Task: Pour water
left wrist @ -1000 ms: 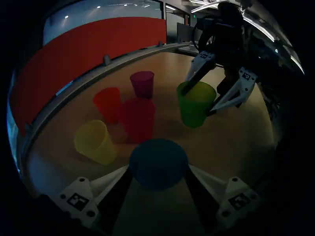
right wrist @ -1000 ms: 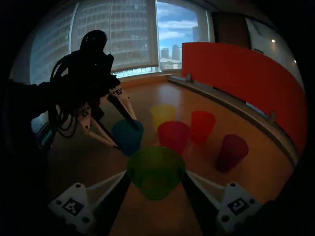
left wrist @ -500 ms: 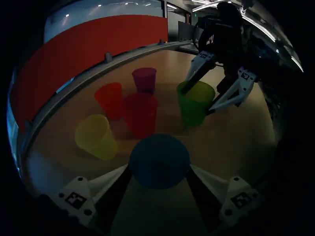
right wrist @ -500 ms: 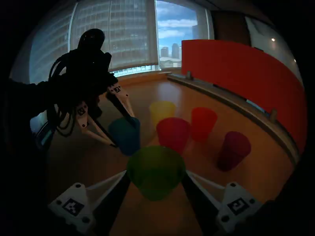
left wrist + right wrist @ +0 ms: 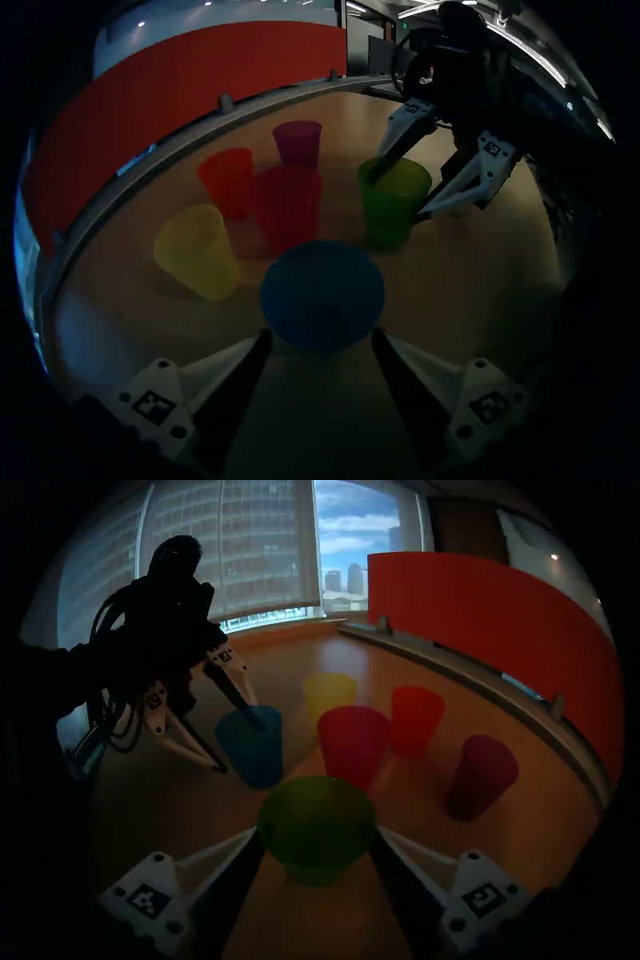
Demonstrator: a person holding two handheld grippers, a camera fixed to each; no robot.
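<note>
The left gripper (image 5: pixel 320 338) pinches a translucent blue plastic cup (image 5: pixel 322 290) between both fingers; the right gripper (image 5: pixel 317 838) clamps a tapered green cup (image 5: pixel 318 820) likewise; yellow (image 5: pixel 196 250), red (image 5: pixel 288 204) and purple (image 5: pixel 298 142) cups stand upright nearby on the smooth wooden table (image 5: pixel 468 264).

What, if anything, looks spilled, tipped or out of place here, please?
Nothing stands out. The yellow plastic cup, orange plastic cup, red plastic cup and purple plastic cup stand upright on the wooden table, with no spill visible. The left gripper holds the blue plastic cup upright, the right gripper the green plastic cup.
</note>
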